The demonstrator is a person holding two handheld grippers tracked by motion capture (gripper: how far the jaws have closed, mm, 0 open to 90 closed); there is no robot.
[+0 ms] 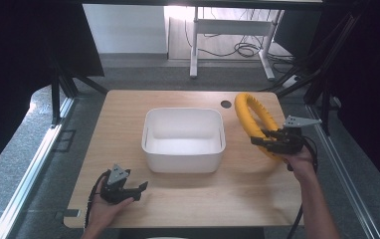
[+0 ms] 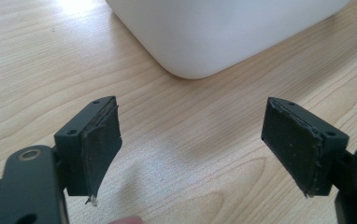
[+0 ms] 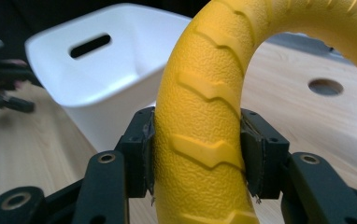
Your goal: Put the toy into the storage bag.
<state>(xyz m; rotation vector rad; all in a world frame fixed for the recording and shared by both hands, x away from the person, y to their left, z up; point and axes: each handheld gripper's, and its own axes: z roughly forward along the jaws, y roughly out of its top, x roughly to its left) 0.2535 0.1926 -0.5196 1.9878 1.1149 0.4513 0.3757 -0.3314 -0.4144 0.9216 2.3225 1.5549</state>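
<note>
Between right tongs (image 3: 197,156), ridged yellow ring (image 3: 204,107) clamped.

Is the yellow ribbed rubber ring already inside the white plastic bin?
No, the yellow ribbed rubber ring stands beside the white plastic bin, clamped by the right hand-held gripper.

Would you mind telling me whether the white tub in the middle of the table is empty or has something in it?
Empty. The high view looks straight into the white tub and shows a bare white floor.

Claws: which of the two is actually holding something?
The right claw, beside the white bin: it is shut on the yellow ring. The left claw is open over bare table.
</note>
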